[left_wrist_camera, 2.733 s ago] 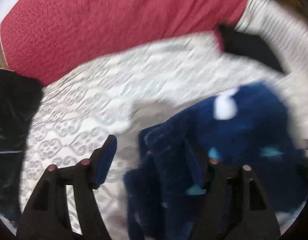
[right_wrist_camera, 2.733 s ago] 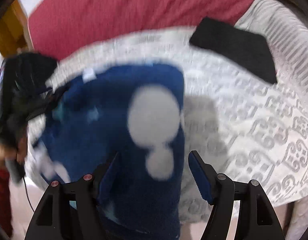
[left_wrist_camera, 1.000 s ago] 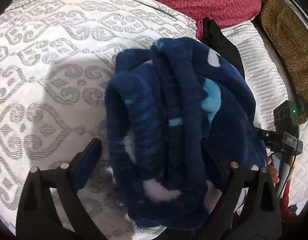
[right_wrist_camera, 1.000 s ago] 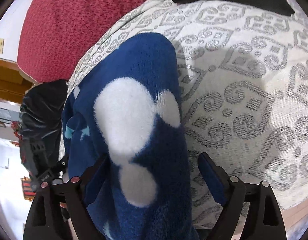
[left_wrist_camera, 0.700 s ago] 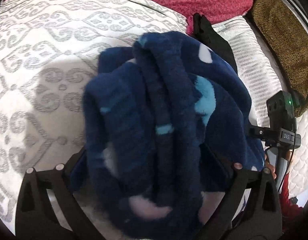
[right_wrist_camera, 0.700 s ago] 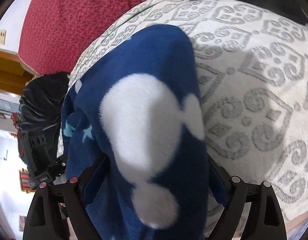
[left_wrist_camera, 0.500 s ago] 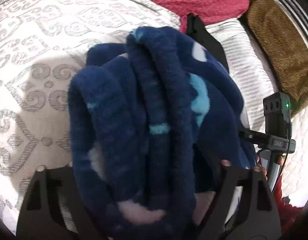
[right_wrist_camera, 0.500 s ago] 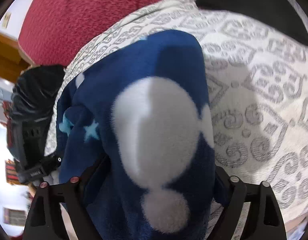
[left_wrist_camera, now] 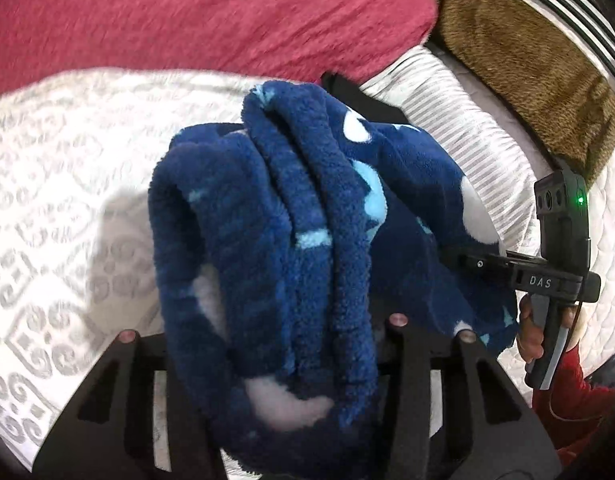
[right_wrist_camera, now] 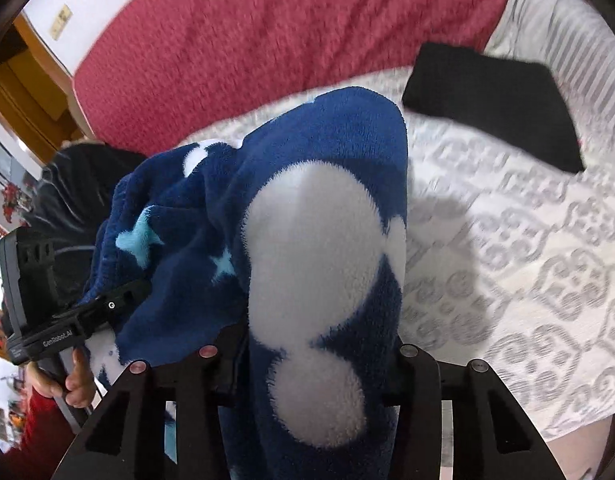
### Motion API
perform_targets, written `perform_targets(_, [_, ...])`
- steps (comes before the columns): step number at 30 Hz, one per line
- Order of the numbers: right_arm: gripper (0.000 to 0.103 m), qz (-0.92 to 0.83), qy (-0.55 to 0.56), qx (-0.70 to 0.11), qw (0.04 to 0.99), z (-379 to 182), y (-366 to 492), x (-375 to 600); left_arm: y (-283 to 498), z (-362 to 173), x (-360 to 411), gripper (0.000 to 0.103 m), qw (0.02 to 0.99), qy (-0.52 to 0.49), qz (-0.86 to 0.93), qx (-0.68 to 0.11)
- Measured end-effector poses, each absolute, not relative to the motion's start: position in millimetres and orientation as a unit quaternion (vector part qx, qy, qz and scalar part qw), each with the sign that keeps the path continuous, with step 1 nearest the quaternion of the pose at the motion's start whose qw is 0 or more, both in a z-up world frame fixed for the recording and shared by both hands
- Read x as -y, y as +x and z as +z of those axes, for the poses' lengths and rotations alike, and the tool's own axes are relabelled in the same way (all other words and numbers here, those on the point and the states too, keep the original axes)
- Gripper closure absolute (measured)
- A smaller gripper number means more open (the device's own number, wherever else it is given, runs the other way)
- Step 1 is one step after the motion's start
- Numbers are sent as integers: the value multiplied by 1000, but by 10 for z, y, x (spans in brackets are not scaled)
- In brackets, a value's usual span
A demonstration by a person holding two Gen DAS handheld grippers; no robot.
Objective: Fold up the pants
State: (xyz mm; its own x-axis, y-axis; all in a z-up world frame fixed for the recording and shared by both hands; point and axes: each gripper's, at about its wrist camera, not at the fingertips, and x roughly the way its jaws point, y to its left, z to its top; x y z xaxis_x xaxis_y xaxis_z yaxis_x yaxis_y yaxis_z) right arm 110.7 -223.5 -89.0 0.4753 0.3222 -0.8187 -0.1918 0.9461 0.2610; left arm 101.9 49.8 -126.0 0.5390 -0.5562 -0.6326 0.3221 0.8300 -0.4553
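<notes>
My left gripper (left_wrist_camera: 263, 332) clenched on folded blue fleece pants (left_wrist_camera: 291, 216); my right gripper (right_wrist_camera: 307, 350) clamps same bundle. Pants held between both, above patterned white bedspread (right_wrist_camera: 527, 248). Red blanket (left_wrist_camera: 187, 16) behind, black cloth (right_wrist_camera: 495, 100) near it.

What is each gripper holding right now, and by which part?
Both hold the blue fleece pants. The left gripper clamps a bunched stack of folds; the right gripper clamps another bunched end. Which part of the pants cannot be told.
</notes>
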Motion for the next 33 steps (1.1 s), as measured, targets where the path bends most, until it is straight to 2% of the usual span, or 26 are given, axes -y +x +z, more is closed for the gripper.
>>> perform_targets(11, [57,106,103,-427,892,-355,1240,3063,1439,-589,497,55,880,-58,-290,-372])
perform_targets(23, [56,45,125,-354,926,254,2188,4091,2565,140,1612,54,900,31,-316,-298])
perform_targets(28, [56,41,132,-343,929,215,2737,4332,3125,135,1884,54,901,40,-311,-301])
perform_targets(33, [56,27,138,-352,925,-75,3302,4614,3730,-161,2259,52,898,61,-300,-315])
